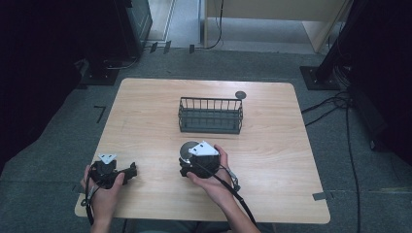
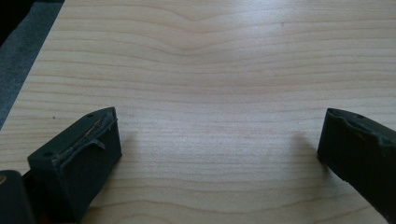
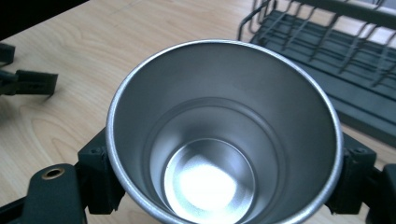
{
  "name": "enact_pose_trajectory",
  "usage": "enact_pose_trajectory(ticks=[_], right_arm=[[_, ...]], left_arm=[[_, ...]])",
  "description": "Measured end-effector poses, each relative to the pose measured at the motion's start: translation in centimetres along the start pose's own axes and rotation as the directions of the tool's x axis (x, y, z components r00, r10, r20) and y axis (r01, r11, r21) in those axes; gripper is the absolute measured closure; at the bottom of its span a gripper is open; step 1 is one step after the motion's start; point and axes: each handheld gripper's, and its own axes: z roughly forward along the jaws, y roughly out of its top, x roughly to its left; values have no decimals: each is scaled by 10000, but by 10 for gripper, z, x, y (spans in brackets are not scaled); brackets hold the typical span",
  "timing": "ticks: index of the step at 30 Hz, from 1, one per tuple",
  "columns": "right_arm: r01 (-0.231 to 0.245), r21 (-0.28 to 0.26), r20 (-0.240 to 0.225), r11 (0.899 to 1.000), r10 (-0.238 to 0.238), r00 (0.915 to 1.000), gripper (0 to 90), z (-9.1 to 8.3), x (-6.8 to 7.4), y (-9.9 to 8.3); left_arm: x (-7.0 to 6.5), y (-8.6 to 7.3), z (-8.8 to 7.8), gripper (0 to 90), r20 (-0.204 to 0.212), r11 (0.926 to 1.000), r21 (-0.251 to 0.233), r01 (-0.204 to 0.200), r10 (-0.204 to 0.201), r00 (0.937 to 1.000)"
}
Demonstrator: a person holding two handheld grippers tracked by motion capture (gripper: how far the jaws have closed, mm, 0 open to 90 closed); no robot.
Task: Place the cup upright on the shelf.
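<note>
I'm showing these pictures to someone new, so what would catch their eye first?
Most striking is the shiny metal cup, open end up, clamped on both sides by the right gripper near the table's front middle. Behind it, a dark wire basket stands toward the far side of the wooden table. The left gripper rests at the front left, jaws wide apart over bare wood.

Dim light is falling from overhead; the room's sides are sinking into black. Glare is blazing off the bottom of the metal cup (image 3: 208, 186). Soft shadows are lying on the table (image 2: 201, 70). The close views are looking slightly soft.
</note>
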Motion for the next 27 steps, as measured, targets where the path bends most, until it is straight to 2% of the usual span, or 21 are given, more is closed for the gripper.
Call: enact_pose_trajectory(ticks=[1,6,10,16,17,27], right_arm=[[-81,-57,65,10000,81,9999,184,-4,-6,3],[-53,-150,182,9999,56,9998,184,-9,-16,8],[-294,-308,246,9991,302,9992,184,-15,-29,15],[-251,-373,412,9990,267,9988,184,-19,-39,23],[-244,-433,510,9988,266,9983,185,-22,-45,28],[-283,-742,909,9968,350,9952,185,-35,-68,46]], left_arm=[[0,0,0,0,-3,10000,2,1,-1,10000],[0,0,0,0,-5,10000,5,-3,3,10000],[0,0,0,0,-5,10000,6,-4,4,10000],[0,0,0,0,-4,10000,-5,8,-8,10000],[0,0,0,0,-4,10000,-9,11,-11,10000],[0,0,0,0,-2,10000,-19,30,-30,10000]])
